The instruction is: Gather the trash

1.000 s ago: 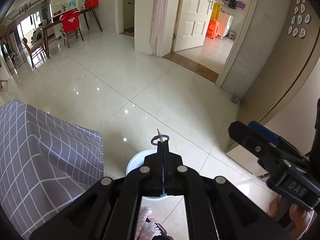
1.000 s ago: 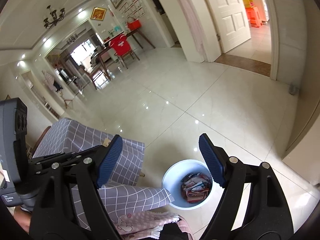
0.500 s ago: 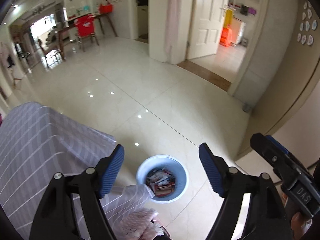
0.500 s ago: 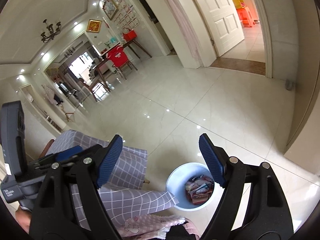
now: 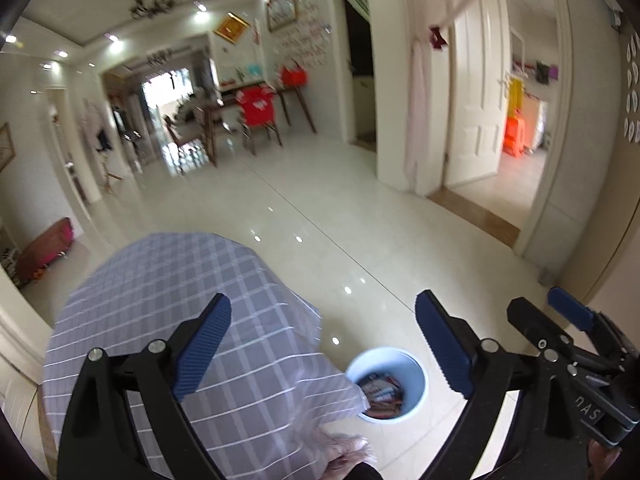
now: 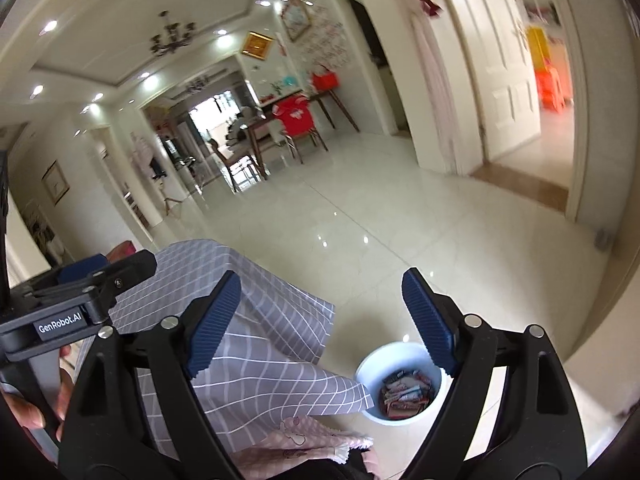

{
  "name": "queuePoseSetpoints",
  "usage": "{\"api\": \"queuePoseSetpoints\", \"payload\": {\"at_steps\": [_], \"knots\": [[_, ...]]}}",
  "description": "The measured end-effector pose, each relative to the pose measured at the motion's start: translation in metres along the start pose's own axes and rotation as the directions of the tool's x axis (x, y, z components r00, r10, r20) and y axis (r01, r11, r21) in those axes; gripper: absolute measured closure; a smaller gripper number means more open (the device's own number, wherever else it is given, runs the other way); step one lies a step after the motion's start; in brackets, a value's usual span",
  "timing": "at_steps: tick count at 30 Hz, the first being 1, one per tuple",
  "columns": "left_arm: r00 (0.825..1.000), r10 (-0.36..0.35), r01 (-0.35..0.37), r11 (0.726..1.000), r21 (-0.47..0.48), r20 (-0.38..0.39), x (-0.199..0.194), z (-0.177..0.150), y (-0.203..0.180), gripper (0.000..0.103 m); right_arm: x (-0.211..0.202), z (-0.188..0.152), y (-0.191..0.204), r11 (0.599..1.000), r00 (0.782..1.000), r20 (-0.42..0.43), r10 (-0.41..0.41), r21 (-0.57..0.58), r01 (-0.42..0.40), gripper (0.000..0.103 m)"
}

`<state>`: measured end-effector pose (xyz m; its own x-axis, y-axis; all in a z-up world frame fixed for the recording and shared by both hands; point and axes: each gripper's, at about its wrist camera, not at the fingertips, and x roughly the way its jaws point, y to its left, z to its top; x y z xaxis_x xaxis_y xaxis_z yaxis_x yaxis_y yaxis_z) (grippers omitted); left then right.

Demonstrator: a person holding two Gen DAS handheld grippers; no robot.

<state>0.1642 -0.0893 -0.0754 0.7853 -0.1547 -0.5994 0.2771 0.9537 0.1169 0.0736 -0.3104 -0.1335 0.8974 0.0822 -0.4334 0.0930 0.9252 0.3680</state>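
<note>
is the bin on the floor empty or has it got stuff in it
Not empty: the bin stands upright with wrappers piled inside, seen from both cameras.

a table draped in a grey cloth with a white grid (image 5: pixel 192 304) fills the lower left, one corner of the cloth hanging down toward the glossy cream tiled floor (image 5: pixel 360 216). at the far end of the room a chair with a red cover (image 5: pixel 258 106) stands at a dark wooden dining table (image 6: pixel 256 128), with a red bag (image 5: pixel 294 75) on a side table against the wall behind it. a white panelled door (image 5: pixel 478 92) stands open on the right beside a room with an orange stool (image 5: pixel 514 138), a dark chandelier (image 6: pixel 172 38) hangs from the ceiling, and a gold-framed picture (image 6: pixel 258 45) hangs on the far wall.
</note>
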Motion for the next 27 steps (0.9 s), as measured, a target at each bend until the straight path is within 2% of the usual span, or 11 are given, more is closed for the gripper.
{"api": "queuePoseSetpoints", "payload": {"at_steps": [6, 9, 13, 17, 21, 27], "knots": [[0.993, 0.065, -0.062, 0.998, -0.033, 0.097, -0.064, 0.001, 0.017, 0.01, -0.044, 0.009, 0.032, 0.998, 0.997, 0.07, 0.022, -0.068, -0.017, 0.017], [0.982, 0.107, -0.101, 0.994, -0.046, 0.156, -0.097, 0.002, 0.02, 0.008, -0.064, 0.01, 0.047, 0.994, 0.995, 0.095, 0.036, -0.102, -0.027, 0.016], [0.971, 0.136, -0.126, 0.99, -0.066, 0.196, -0.128, 0.0, 0.022, 0.007, -0.087, 0.011, 0.06, 0.99, 0.99, 0.128, 0.061, -0.133, -0.044, 0.015], [0.969, 0.132, -0.119, 0.99, -0.074, 0.21, -0.15, -0.001, 0.023, 0.007, -0.103, 0.011, 0.071, 0.986, 0.985, 0.154, 0.074, -0.159, -0.049, 0.015], [0.959, 0.152, -0.136, 0.987, -0.083, 0.24, -0.166, -0.003, 0.027, 0.007, -0.115, 0.012, 0.079, 0.983, 0.981, 0.174, 0.086, -0.178, -0.055, 0.015], [0.96, 0.137, -0.119, 0.989, -0.086, 0.244, -0.172, -0.004, 0.027, 0.007, -0.124, 0.014, 0.08, 0.981, 0.977, 0.195, 0.084, -0.189, -0.046, 0.013]]}}
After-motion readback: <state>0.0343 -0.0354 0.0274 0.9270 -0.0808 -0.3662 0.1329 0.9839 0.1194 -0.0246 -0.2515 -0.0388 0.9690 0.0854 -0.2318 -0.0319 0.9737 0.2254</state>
